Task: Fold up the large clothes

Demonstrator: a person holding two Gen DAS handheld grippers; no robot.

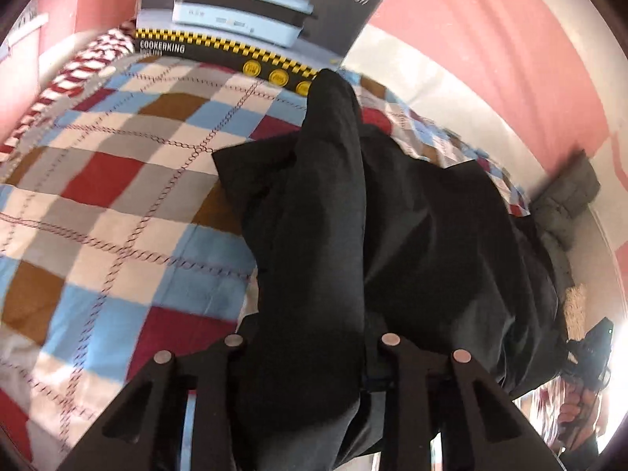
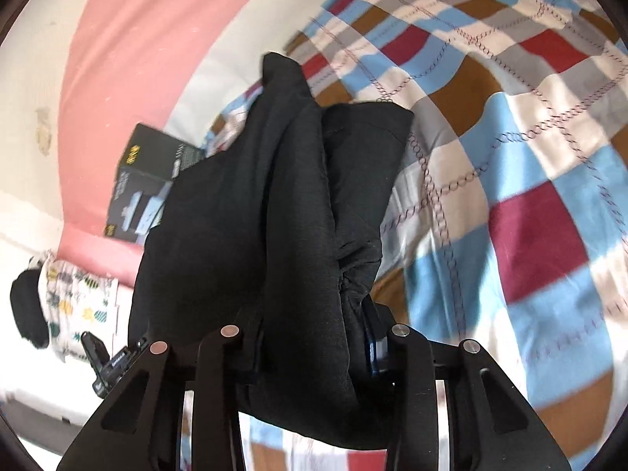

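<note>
A large black garment (image 1: 325,216) hangs over a checked bedspread (image 1: 117,180). My left gripper (image 1: 310,353) is shut on a bunched edge of the black garment, which drapes forward from the jaws and hides the fingertips. In the right wrist view the same black garment (image 2: 274,204) is bunched between the jaws of my right gripper (image 2: 314,349), which is shut on it. The cloth is lifted off the bedspread (image 2: 510,157) and stretches between both grippers. The right gripper (image 1: 588,353) and the hand holding it show at the left wrist view's right edge.
A black Cookerking appliance box (image 1: 251,19) leans against the pink wall (image 1: 490,59) at the bed's far side; it also shows in the right wrist view (image 2: 153,188). A grey cloth (image 1: 565,200) lies by the wall. A person in a patterned shirt (image 2: 74,306) stands at left.
</note>
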